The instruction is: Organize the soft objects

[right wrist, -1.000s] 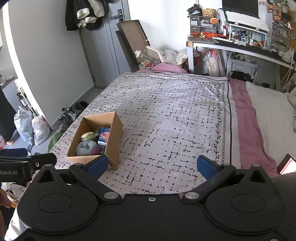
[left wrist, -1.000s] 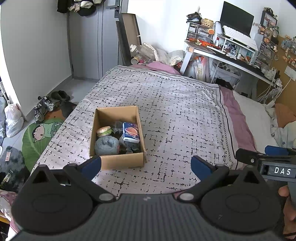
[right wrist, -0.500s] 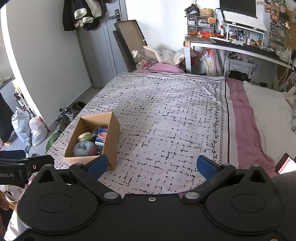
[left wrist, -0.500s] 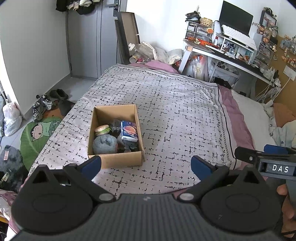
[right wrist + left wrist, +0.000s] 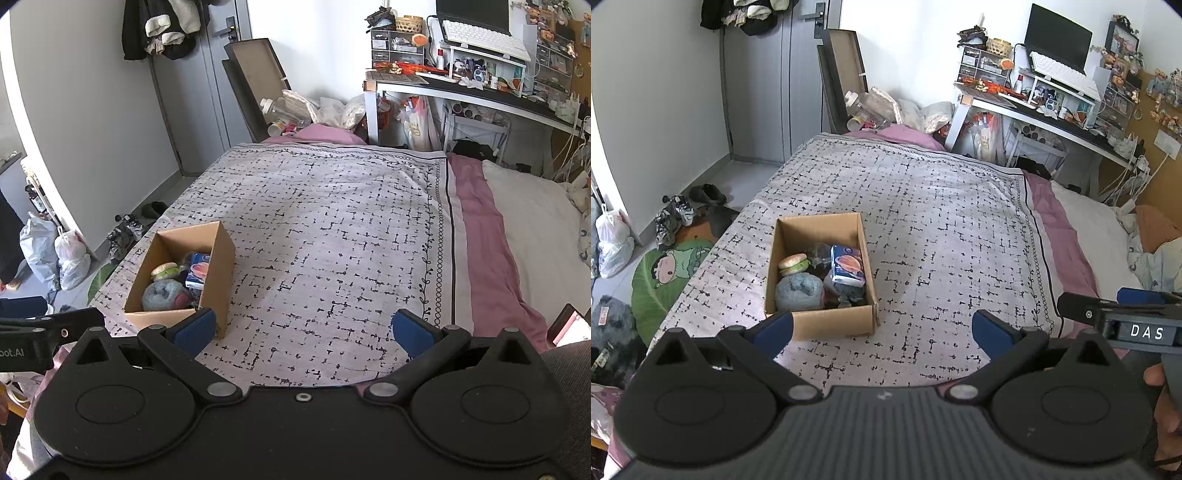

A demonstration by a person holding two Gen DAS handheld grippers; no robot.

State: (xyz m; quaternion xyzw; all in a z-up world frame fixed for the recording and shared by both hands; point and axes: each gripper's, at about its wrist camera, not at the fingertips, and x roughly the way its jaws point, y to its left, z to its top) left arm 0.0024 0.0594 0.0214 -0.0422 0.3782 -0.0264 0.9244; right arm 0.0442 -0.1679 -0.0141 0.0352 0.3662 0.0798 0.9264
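1. Soft objects are all gathered inside the open brown cardboard box (image 5: 820,325): a squishy burger-shaped toy (image 5: 793,263), a grey-blue ball of fuzzy yarn (image 5: 799,293), a blue-and-orange soft packet (image 5: 847,266) propped on end, and darker bits underneath that are too shadowed to make out.
2. That box sits on the black-and-white grid-patterned bedspread (image 5: 942,229), near the bed's left edge, and no loose soft thing shows anywhere else on the spread.
3. Left tool (image 5: 882,326) hovers just short of the box with its blue-tipped fingers spread wide, pinching nothing.
4. Right tool (image 5: 303,328) hangs over bare bedspread to the right of the box, equally wide open and empty-handed.
5. My read: this fits either a box packed and finished, or a full box waiting to be emptied and sorted; one look can't settle which.
6. Whichever it is, any reach into the box wants to come from above, straight down between the walls, since the cardboard is light and a sideways nudge could slide it toward the bed edge.
7. Yarn and burger will squash, so a gentle close around the middle should hold without crushing.
8. Packet stands tall against the right wall; gripping its narrow sides looks surest.
9. Keeping the free tool near the box rim to steady it seems wise on this soft mattress.
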